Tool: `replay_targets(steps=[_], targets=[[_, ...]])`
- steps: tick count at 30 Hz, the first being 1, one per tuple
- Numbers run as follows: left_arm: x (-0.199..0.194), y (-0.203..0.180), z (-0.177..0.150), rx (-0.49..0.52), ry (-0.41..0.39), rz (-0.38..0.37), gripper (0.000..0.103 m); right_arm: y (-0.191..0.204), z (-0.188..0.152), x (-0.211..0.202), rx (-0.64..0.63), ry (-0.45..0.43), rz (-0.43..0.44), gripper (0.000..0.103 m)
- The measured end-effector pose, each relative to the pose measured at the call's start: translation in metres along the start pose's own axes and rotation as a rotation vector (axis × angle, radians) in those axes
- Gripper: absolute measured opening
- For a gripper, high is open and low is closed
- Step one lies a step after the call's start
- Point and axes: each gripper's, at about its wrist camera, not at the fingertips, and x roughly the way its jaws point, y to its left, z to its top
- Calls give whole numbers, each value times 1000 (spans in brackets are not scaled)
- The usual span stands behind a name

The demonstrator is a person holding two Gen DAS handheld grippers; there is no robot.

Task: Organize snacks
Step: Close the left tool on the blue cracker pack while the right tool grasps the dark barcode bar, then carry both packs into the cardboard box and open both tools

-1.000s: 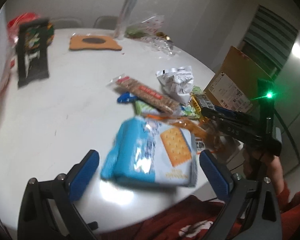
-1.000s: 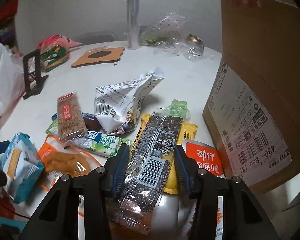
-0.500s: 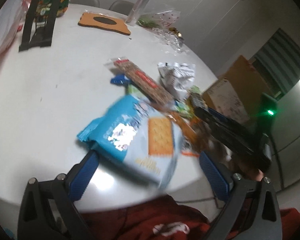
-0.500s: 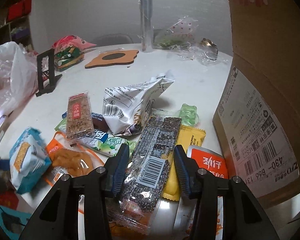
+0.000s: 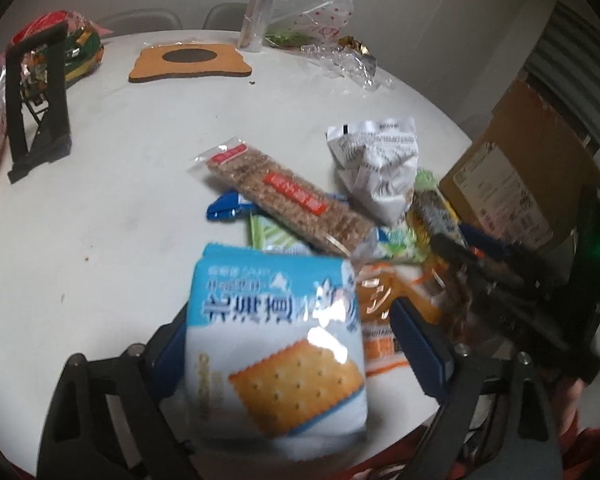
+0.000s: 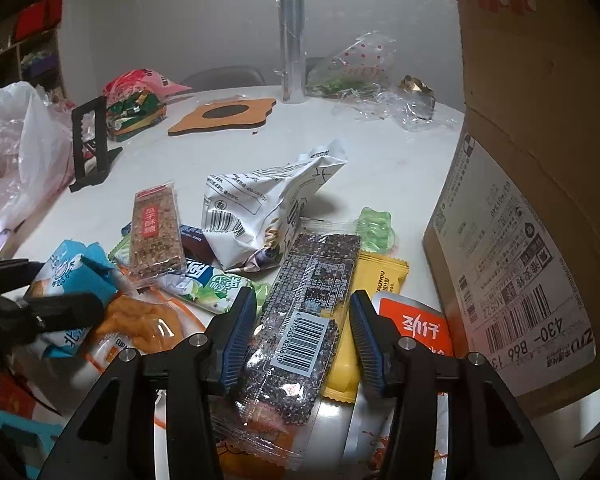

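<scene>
The left gripper [image 5: 288, 356] is seen with its jaws set wide around a blue cracker pack [image 5: 278, 344]. The jaws have just been closing, with the pack between them. The left blue pad touches the pack's edge, while a narrow gap is left at the right pad, so the pack is not yet clamped. The pack is tilted at the near edge of the white round table [image 5: 120, 208].

The right gripper [image 6: 302, 330] is held partly open astride a black sesame bar [image 6: 304, 320] in a clear wrapper, barcode side up. No firm press of the pads on the wrapper is seen. Under the bar a yellow packet [image 6: 380, 280] is partly covered, and a red-and-white packet [image 6: 416, 328] lies just beside it.

Beyond the cracker pack, a brown grain bar [image 5: 288, 200] with a red label is laid across a green-and-white packet [image 5: 272, 234] and a dark blue wrapper [image 5: 224, 208]. An orange snack bag [image 6: 148, 320] is seen next to the cracker pack. A crumpled white bag [image 6: 268, 212] stands behind the sesame bar, with a green gummy [image 6: 376, 226] near it.

A cardboard box [image 6: 532, 184] is stood at the table's right side. Farther back, a black stand [image 5: 36, 104], a cork trivet [image 5: 188, 60] and a clear film roll [image 6: 292, 40] are placed.
</scene>
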Motion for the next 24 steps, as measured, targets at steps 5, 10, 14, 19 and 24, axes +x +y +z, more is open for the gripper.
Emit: replay_targets(steps=[5,10,14,19,24], targets=[[-7,3,-14,4,-12,-1,81,2,-2,0,7,10,-17,53],[-9,5,-15,27,-26,6,63,7,-1,2,7,14,-75,44],[-11,3,-15,61,-39,14,62,3,0,1,38,10,-68,36],[-19,4,-11,70,-64,2,62,2,0,-9,35,-21,-78,36],[-46,2,2,79,-145,-4,62,9,9,-32,-9,-63,-30,36]])
